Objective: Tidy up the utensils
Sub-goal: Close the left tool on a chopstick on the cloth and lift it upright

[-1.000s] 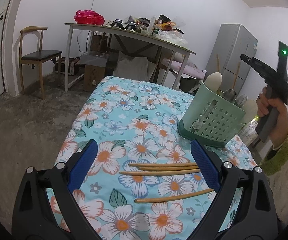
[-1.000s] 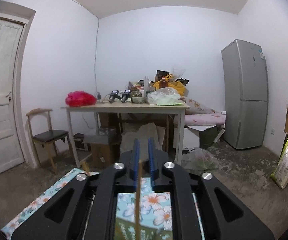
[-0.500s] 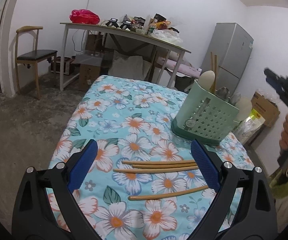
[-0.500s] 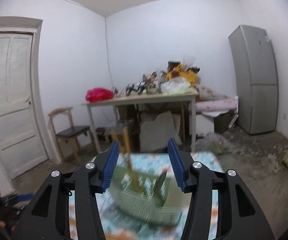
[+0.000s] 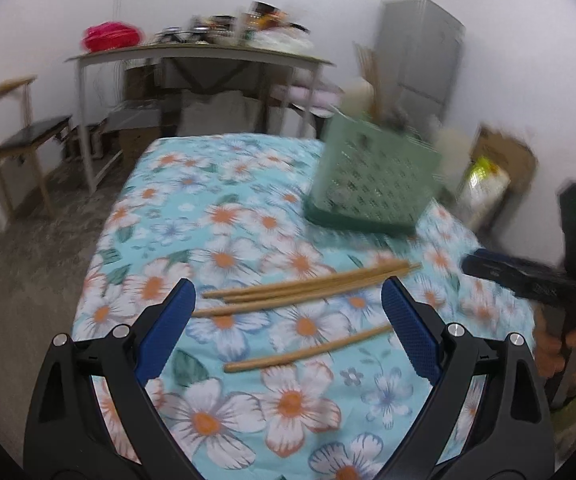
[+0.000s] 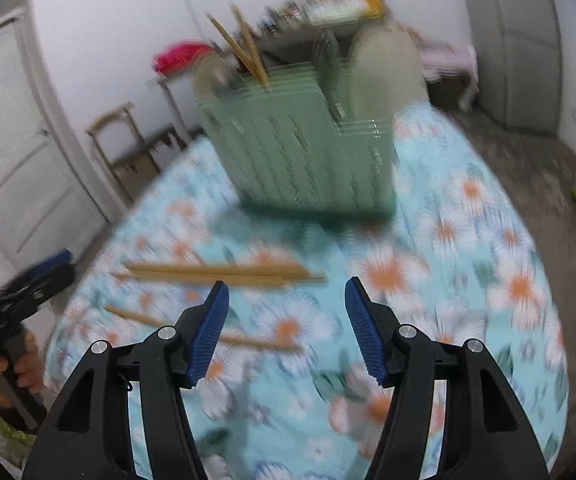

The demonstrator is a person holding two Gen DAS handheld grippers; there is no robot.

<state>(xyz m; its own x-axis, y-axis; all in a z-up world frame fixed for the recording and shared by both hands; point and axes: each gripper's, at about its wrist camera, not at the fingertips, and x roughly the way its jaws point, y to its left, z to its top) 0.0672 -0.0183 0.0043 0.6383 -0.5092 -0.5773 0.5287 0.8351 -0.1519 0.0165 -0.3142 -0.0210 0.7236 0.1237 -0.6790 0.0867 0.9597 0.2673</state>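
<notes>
Hovering above loose chopsticks [image 6: 223, 271], right gripper [image 6: 285, 308] just opening, empty, left gripper [image 5: 288, 308] spread wide, empty

Four wooden chopsticks [image 5: 308, 286] loose on the floral tablecloth [image 5: 247, 216]: three bunched, one [image 5: 308, 350] apart. One green perforated utensil holder [image 5: 372, 178], at least two chopsticks [image 6: 243, 46] upright inside. Two grippers.

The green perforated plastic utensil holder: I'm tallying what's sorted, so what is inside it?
From the green perforated plastic utensil holder rise wooden chopsticks and pale, blurred spoon-like heads. Its walls cover everything lower, so no count is possible.
</notes>
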